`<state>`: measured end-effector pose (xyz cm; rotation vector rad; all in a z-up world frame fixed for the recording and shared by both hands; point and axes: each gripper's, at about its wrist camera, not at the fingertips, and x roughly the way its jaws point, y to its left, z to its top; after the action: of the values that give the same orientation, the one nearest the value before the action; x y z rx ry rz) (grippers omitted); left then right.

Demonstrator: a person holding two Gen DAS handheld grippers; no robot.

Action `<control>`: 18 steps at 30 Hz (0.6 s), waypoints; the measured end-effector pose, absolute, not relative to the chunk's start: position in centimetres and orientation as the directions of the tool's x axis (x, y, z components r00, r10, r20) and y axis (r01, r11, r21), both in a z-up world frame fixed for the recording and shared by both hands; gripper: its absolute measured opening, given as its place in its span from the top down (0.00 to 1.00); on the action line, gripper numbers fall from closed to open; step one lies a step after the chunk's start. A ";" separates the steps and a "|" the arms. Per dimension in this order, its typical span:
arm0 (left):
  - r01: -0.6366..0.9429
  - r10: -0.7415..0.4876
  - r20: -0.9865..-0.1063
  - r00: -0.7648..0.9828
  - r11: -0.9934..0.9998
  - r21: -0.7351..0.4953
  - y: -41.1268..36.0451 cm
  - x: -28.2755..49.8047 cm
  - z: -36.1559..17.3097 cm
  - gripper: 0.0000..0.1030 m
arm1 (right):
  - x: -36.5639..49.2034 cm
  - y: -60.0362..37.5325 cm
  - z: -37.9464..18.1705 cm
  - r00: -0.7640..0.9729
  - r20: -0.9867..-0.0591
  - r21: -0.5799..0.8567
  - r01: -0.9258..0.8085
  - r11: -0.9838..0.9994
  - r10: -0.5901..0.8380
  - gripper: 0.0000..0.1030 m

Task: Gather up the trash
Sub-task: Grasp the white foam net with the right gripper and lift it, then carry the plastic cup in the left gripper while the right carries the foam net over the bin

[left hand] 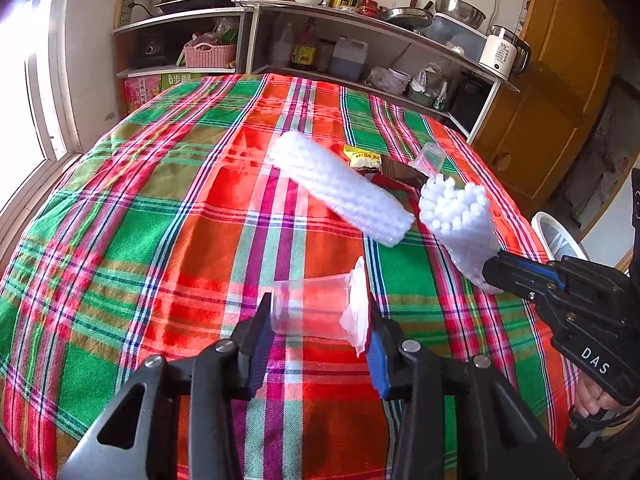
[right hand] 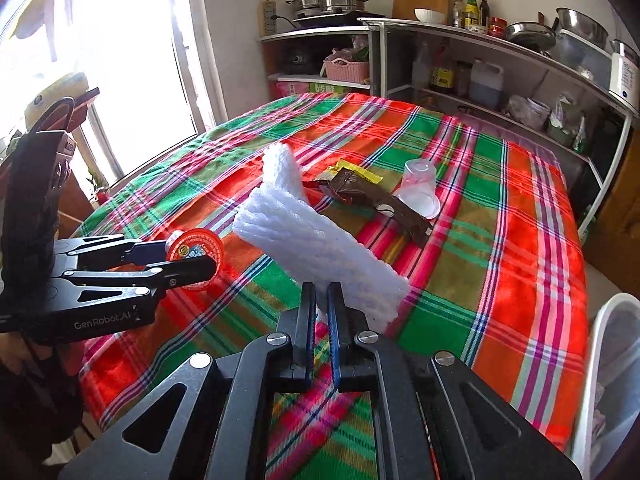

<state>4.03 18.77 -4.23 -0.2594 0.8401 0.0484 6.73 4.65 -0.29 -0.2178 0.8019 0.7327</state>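
At the left, the left gripper [left hand: 318,334] is closed on a small clear plastic cup [left hand: 310,308] lying on its side between the blue pads, just above the plaid cloth [left hand: 160,216] that covers the surface. The cup's torn lid [left hand: 358,308] hangs white and crumpled at the mouth on the right-hand pad; from the right wrist camera the same lid shows a red and orange printed face.

Further right, a white foam net sleeve [left hand: 340,184] lies flat on the cloth, long, ribbed and slightly flattened, pointing diagonally away. Behind its far end sit a yellow wrapper [left hand: 362,156] and a dark brown wrapper [left hand: 400,170], flat and overlapping at the ends. Just beside them stands a second clear cup [left hand: 431,159], upside down on its rim.

At the right, the right gripper [right hand: 322,298] is pinched nearly fully shut on the lower edge of a second foam sleeve [right hand: 316,248], which is lifted off the cloth and tilts up and away, its open knobbly end showing to the left wrist camera. A white mesh bin [right hand: 612,360] stands at the surface's right edge.
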 end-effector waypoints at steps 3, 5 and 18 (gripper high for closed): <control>-0.133 -0.066 -0.738 0.672 0.969 -0.208 18.3 3.7 -4.0 0.59 | 6.1 3.7 0.3 0.490 -0.705 0.092 -0.653 0.751 0.513 0.94; -0.124 -0.069 -0.734 0.676 0.971 -0.206 17.9 3.6 -3.8 0.59 | 5.9 3.0 0.5 0.501 -0.700 0.096 -0.640 0.762 0.509 0.94; -0.036 -0.109 -0.697 0.709 0.981 -0.190 14.6 3.5 -1.1 0.59 | 5.6 -0.8 2.0 0.562 -0.657 0.145 -0.560 0.816 0.503 0.94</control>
<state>3.53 14.56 -1.13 -0.1953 0.7828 -0.0405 5.62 -0.80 2.04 -0.0835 0.7467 0.6268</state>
